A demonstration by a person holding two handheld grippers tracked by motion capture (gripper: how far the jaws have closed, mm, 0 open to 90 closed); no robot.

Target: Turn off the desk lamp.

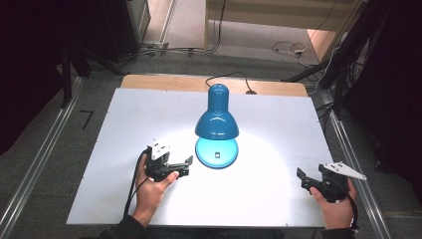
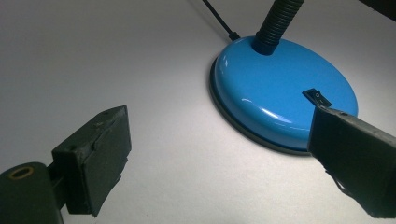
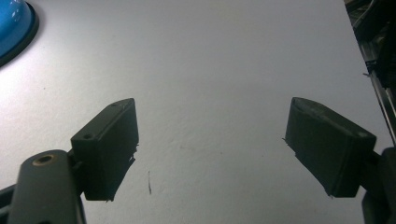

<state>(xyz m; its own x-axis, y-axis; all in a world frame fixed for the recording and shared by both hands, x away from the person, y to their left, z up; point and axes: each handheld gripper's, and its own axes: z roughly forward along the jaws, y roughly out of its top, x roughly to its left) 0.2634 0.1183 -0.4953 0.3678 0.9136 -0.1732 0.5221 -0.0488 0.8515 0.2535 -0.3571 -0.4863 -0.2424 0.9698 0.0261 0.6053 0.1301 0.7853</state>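
A blue desk lamp (image 1: 217, 118) stands mid-table, lit, its shade bent down over its round blue base (image 1: 217, 152). The base (image 2: 280, 95) carries a small black rocker switch (image 2: 317, 97), a black ribbed neck (image 2: 276, 21) and a cord running back. My left gripper (image 1: 185, 167) lies just left of the base, held by a hand, its jaws wide open and nothing between them (image 2: 219, 158). My right gripper (image 1: 302, 178) rests near the table's front right, open over bare tabletop (image 3: 210, 149). The base's edge (image 3: 16, 25) sits at the upper left of the right gripper view.
The white tabletop (image 1: 278, 129) lies on a wooden board (image 1: 164, 82). The lamp's black cord (image 1: 234, 75) runs off the back edge. Metal rails (image 1: 40, 159) flank the table on both sides. Cables lie on the floor (image 1: 291, 49) behind.
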